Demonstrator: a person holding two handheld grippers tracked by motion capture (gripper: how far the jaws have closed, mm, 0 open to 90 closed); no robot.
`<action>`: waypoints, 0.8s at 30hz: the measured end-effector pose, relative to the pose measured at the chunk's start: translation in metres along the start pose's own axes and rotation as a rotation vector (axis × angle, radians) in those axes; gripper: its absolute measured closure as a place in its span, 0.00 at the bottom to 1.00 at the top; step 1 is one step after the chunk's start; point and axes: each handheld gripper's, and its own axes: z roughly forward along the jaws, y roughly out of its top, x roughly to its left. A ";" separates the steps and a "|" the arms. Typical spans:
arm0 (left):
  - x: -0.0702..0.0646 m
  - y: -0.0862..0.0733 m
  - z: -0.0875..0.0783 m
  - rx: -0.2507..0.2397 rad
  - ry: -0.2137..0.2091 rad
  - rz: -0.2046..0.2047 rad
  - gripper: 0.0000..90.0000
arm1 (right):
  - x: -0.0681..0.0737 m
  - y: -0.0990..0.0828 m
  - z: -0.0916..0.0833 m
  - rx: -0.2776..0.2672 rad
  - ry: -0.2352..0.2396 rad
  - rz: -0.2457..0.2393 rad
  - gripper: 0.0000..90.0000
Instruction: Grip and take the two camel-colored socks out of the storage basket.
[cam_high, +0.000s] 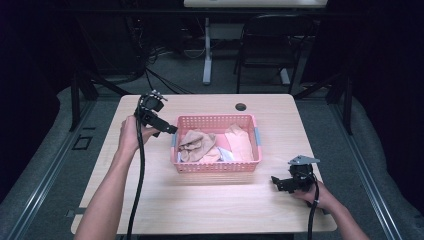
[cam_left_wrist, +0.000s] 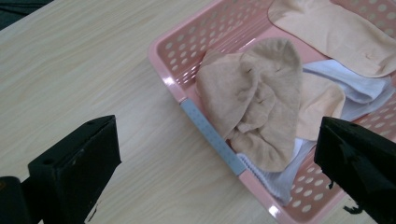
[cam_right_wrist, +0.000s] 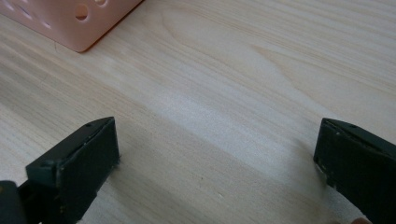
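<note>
At the table's (cam_high: 150, 200) middle stands a pink basket (cam_high: 216, 120) holding a tan sock (cam_left_wrist: 254, 100), a peach sock (cam_left_wrist: 336, 32) and white cloth (cam_left_wrist: 359, 86); no writing is readable. Just left of its rim hovers the left gripper (cam_high: 170, 129), jaws wide. Well right, low over bare wood, the right gripper (cam_high: 276, 181) is wide too.

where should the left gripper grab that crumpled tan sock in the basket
Probably the raised bunched fold atop the tan sock, coming down from above with the open left gripper: it humps above the basket rim, while its lower edge lies tucked against the wall.
</note>
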 end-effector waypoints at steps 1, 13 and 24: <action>-0.003 0.003 0.004 0.006 -0.005 0.011 0.00 | 0.000 0.000 0.000 0.001 -0.004 -0.001 0.00; -0.025 0.024 0.054 0.068 -0.014 0.070 0.00 | 0.000 0.000 0.000 0.000 0.001 -0.001 0.00; -0.044 0.027 0.094 0.132 -0.057 0.111 0.15 | 0.000 0.000 0.000 0.002 -0.001 -0.002 0.00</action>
